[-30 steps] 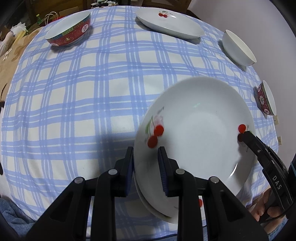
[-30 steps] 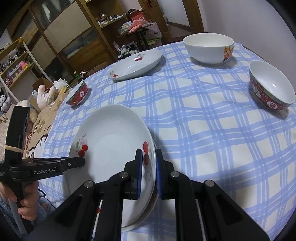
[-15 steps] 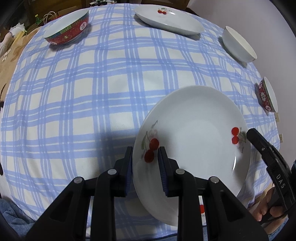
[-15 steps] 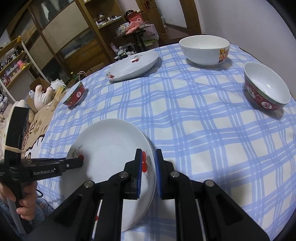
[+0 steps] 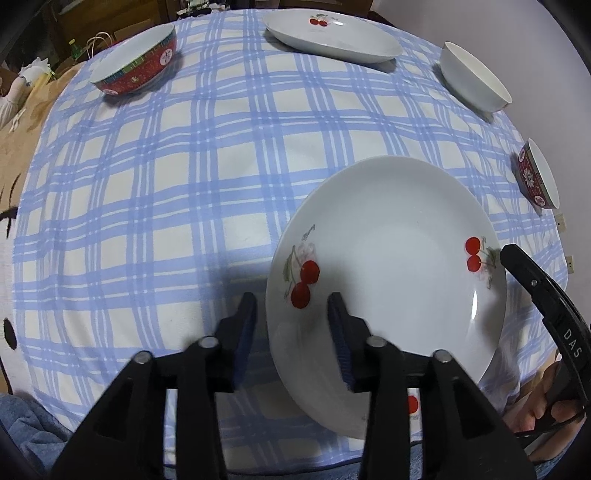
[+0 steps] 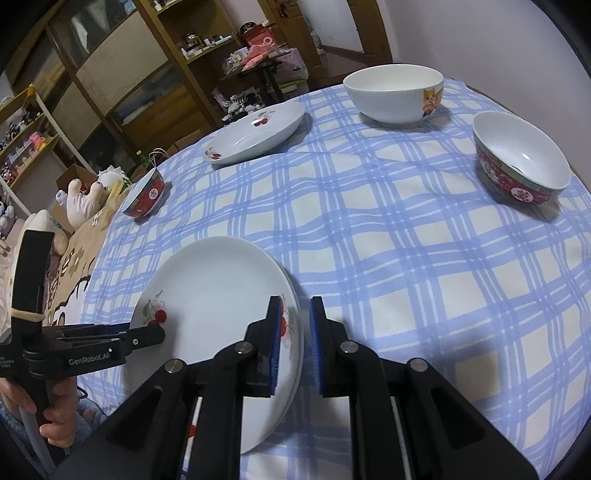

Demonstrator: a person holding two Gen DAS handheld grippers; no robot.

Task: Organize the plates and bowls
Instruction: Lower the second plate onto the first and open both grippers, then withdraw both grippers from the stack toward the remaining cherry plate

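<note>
Lots of open room across mid tabletop (image 5: 184,206). At the far edges: red bowl (image 5: 136,62), far plate (image 5: 332,33), white bowl (image 5: 476,81). Hard by the near edge, top plate (image 5: 388,266), face up on a 2nd plate (image 5: 412,410) that's mostly hidden underneath. L tongs (image 5: 291,332) opening, straddling the left rim w/o pressing. R tongs (image 6: 293,343) clamped on the right rim. Cherries at left and right rims. Long axis hard to call thru the fisheye.
</note>
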